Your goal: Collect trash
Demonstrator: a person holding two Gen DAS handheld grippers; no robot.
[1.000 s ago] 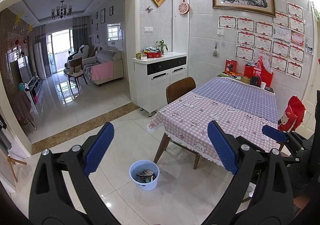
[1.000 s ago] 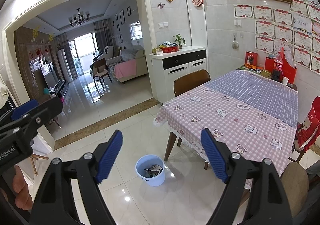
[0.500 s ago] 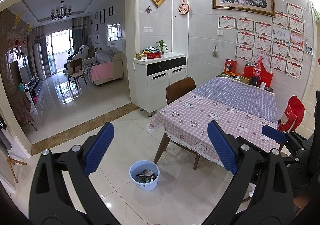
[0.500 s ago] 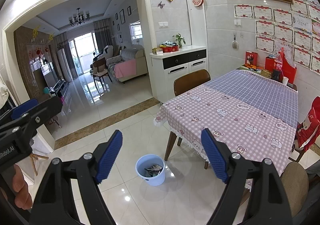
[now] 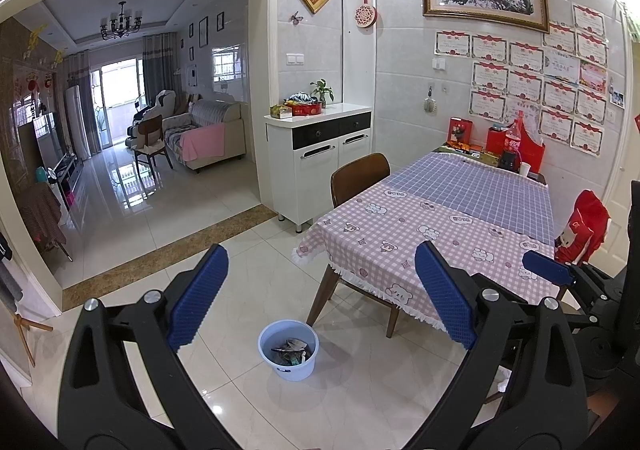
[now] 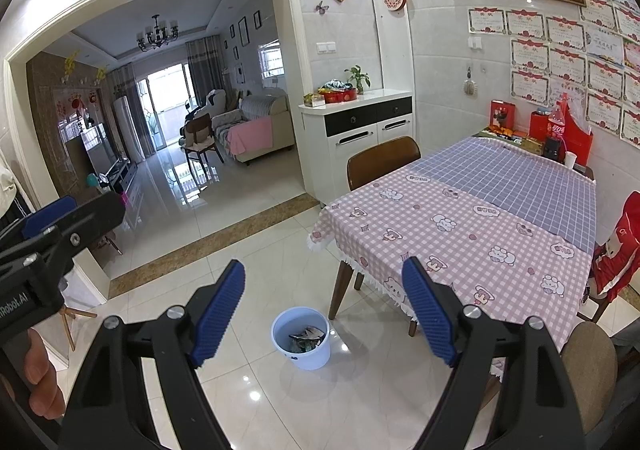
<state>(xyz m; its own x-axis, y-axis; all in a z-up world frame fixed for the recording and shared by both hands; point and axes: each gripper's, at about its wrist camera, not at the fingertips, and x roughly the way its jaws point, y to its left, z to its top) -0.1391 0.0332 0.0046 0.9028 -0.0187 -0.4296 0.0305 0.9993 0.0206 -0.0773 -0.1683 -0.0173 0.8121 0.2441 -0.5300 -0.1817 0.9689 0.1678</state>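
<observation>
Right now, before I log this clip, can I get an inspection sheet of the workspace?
Surface: glossy white tiled floor; no loose trash seen on it.
Job's things: pale blue plastic bucket on the floor by the table corner, crumpled wrappers inside.
Clutter: red boxes and a cola bottle at the far end of the checked-cloth table.
Grippers: left claw open, empty; right claw open, empty.
Cables: nothing seen.
Surroundings: brown wooden chair, white sideboard, living room through the archway.
</observation>
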